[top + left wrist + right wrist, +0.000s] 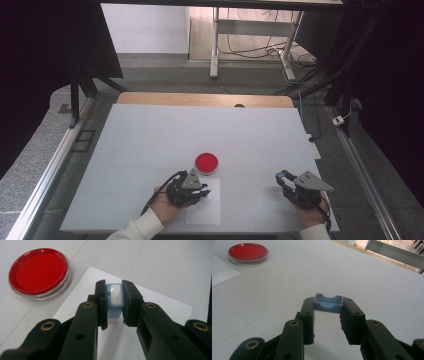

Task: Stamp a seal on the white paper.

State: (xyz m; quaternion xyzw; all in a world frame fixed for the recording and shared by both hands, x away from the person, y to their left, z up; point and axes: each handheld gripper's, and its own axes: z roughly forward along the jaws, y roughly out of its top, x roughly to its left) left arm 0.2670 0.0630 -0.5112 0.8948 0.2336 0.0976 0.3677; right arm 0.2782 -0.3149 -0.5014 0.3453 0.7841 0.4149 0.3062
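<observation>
Red ink fills the round clear-rimmed plastic ink pad point(38, 271), which is set on the white worktop point(150, 135) and is taken as the landmark. Just beside the pad, on its near side, a white sheet of paper point(160, 307) is laid flat. Over this sheet the left tool point(113, 305) is held, and a small light-blue stamp body with a white top panel point(114, 296) is clamped upright between its two black jaws; its lower end is seen close to the paper, though contact cannot be told. Well apart from the pad, to its right in the high view, the right tool point(328, 307) is held low over the worktop. A light-blue stamp cap with a curved rim point(327, 303) is gripped between its jaws at their tips.
</observation>
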